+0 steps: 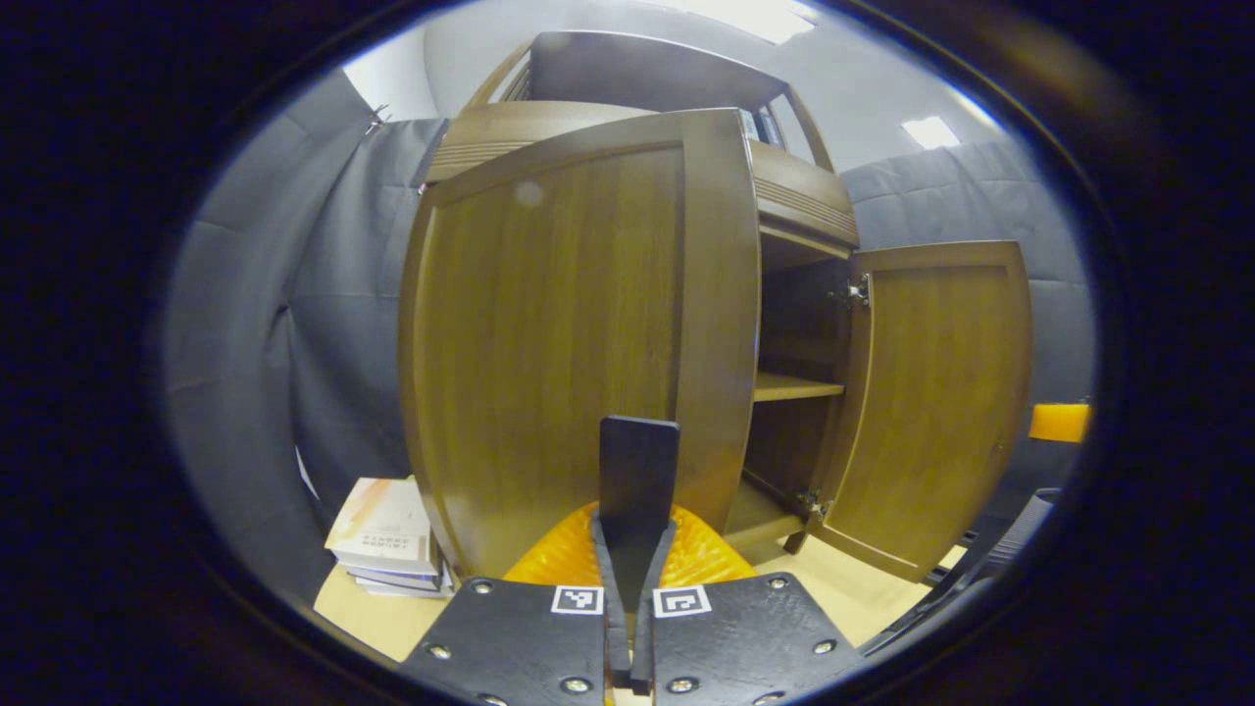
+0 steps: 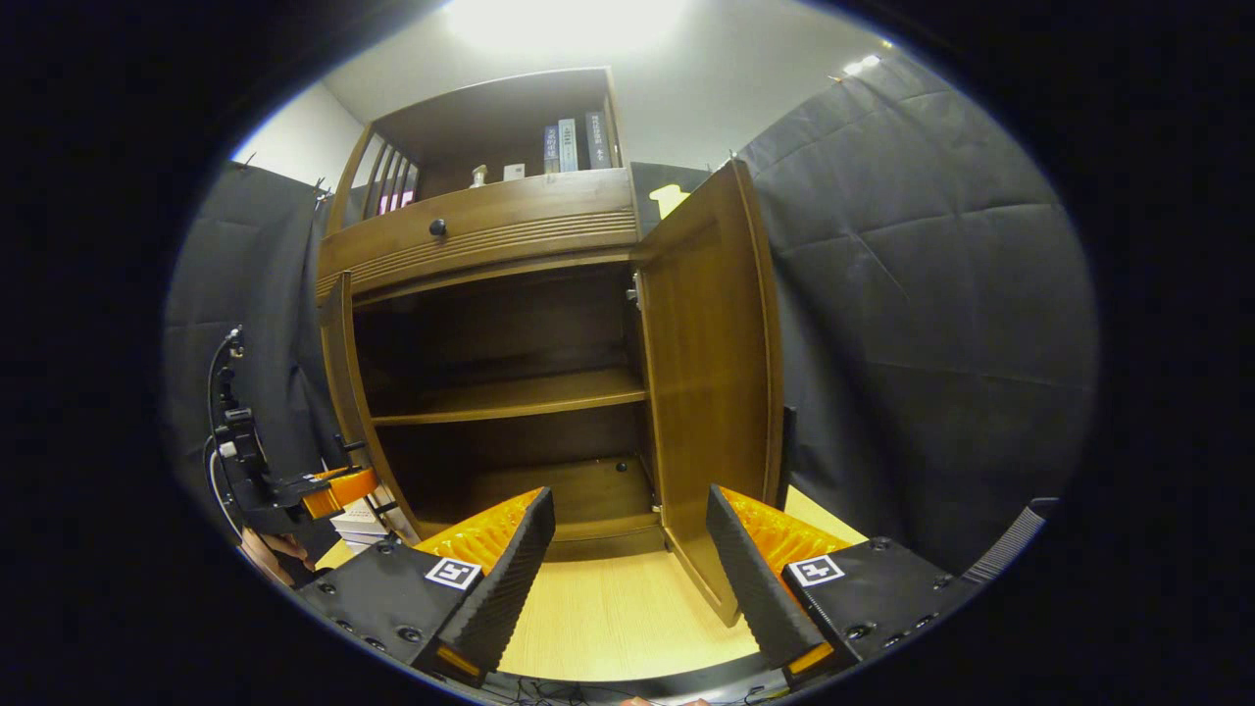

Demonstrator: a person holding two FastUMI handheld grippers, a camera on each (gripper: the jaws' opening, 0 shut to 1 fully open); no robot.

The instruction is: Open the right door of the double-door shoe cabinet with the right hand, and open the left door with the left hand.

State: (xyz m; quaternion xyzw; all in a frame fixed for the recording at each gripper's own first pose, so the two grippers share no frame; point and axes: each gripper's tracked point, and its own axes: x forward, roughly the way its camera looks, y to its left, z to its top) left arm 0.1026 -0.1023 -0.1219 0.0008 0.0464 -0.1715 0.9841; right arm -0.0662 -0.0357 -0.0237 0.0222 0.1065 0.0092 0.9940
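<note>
The wooden shoe cabinet [image 2: 490, 221] stands with both doors swung out. Its left door [image 1: 559, 343] looms close in the left gripper view and stands edge-on [image 2: 340, 392] in the right gripper view. The right door [image 2: 711, 392] is wide open, also visible farther off [image 1: 931, 392]. My left gripper [image 1: 638, 436] is shut, its fingers pressed together in front of the left door's lower panel; I see nothing between them. It also appears beside that door's lower edge [image 2: 328, 490]. My right gripper [image 2: 627, 549] is open and holds nothing, facing the open cabinet just left of the right door.
Inside are a bare middle shelf [image 2: 510, 397] and a bottom board [image 2: 559, 490]. A stack of books [image 1: 387, 534] lies left of the cabinet on the pale wood floor [image 2: 618, 618]. More books [image 2: 569, 145] stand on the top shelf, above a drawer knob [image 2: 437, 227].
</note>
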